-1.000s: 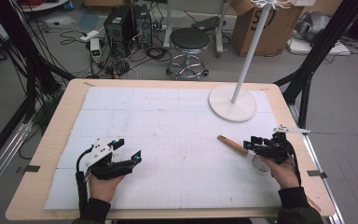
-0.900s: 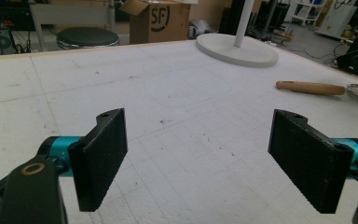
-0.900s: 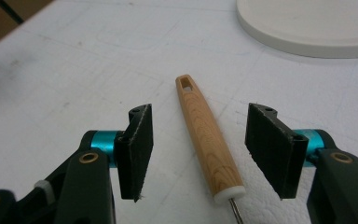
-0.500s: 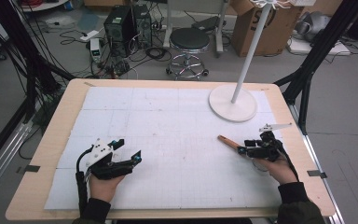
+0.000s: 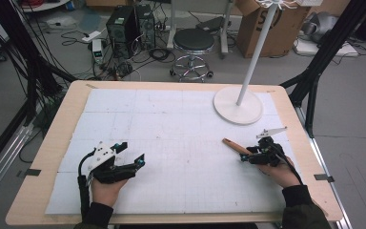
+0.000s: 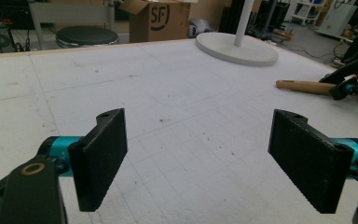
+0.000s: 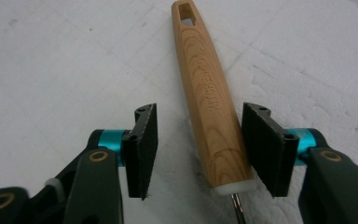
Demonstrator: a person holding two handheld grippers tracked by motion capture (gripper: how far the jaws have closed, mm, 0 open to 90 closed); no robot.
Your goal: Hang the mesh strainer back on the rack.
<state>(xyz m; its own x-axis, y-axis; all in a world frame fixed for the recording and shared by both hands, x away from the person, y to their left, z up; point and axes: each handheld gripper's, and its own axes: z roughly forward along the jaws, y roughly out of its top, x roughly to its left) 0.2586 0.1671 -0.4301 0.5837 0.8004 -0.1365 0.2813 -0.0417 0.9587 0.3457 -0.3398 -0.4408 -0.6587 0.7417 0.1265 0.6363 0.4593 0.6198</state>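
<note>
A wooden handle (image 7: 209, 102) with a hanging hole at its far end lies on the white mat (image 5: 171, 124), at the right side of the table. A white collar and thin metal shank continue from its near end. My right gripper (image 7: 198, 149) is open, its jaws on either side of the handle's near end. The right jaw is close against the wood, while a gap remains at the left jaw. In the high view the handle (image 5: 232, 144) points up-left from the right gripper (image 5: 247, 153). My left gripper (image 5: 132, 151) rests open at the front left, nothing between its jaws (image 6: 205, 158).
A white lamp stand's round base (image 5: 238, 105) with a thin pole sits at the back right of the mat. Beyond the table's far edge stand a stool (image 5: 194, 40), a cardboard box (image 5: 267, 33) and computer gear with cables on the floor.
My right gripper has slid left along the mat so that the handle's near end now lies between its jaws. The left gripper has stayed still.
</note>
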